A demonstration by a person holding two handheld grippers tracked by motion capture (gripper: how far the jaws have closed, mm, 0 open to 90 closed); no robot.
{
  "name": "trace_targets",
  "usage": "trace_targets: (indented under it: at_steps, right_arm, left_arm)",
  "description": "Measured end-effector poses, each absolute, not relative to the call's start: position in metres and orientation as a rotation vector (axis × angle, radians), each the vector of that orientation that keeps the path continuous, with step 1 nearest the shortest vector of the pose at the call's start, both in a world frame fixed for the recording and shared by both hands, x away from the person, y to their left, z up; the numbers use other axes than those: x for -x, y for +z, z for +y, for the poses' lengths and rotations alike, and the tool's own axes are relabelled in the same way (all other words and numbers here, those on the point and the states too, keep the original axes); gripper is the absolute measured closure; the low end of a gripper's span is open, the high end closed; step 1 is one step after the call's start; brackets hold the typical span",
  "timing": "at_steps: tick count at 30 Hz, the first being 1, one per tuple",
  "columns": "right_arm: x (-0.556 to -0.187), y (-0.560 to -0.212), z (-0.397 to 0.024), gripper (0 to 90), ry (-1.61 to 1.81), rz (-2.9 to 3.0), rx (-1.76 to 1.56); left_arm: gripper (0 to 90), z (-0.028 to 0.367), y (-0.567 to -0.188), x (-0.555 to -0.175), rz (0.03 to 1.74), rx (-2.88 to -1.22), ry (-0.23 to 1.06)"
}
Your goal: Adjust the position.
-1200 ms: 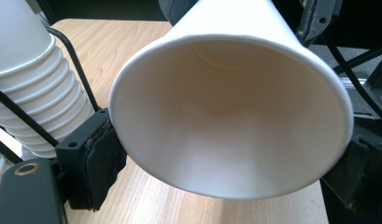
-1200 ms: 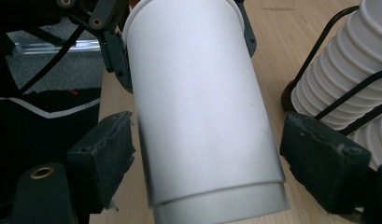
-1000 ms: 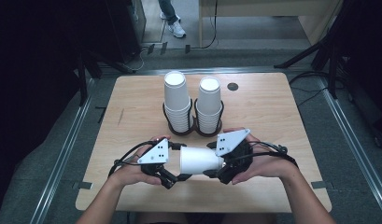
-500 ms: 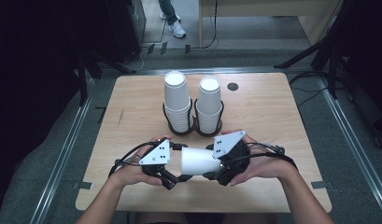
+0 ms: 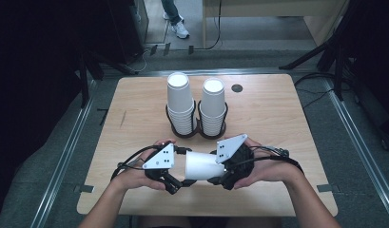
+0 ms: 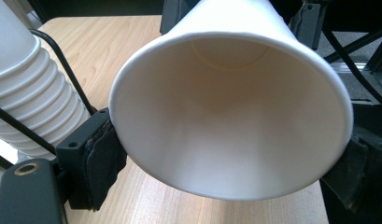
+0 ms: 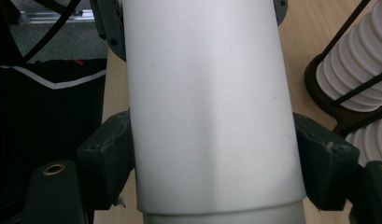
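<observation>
Paper cup (image 5: 202, 165) lies sideways between both tongs, left gripper (image 5: 179, 178) pinching its rim, right gripper (image 5: 219, 176), jaws just closing, clamping its body; squeezing harder could crumple the thin wall.

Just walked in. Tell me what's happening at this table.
A person holds a paper cup on its side between two hand-held grippers, low over the table. The left hand-held gripper clamps the cup near its open rim. The right hand-held gripper has just been closing and now presses the cup's narrow end. Behind them, two cup stacks stand in a wire rack.
</observation>
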State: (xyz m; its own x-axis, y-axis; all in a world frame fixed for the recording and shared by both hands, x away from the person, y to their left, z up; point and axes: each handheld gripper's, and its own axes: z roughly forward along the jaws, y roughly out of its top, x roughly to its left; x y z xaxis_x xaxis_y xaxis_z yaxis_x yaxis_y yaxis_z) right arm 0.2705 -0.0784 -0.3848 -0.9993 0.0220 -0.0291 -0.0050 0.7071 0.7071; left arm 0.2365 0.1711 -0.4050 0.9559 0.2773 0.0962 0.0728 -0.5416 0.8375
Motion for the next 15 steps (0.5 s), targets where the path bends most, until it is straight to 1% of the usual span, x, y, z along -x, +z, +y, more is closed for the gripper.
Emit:
trace_targets:
  at_steps: [10,15]
  right_arm:
    - [-0.2697,-0.3836,-0.0806,24.5,1.188,2.871,0.016]
    - [-0.2693,-0.3832,-0.0813,24.6,1.192,2.861,0.022]
  left_arm:
    - [10.6,0.1707,-0.4045,-0.2365,0.240,-2.136,0.256]
    - [9.0,0.1701,-0.4048,-0.2373,0.255,-2.128,0.241]
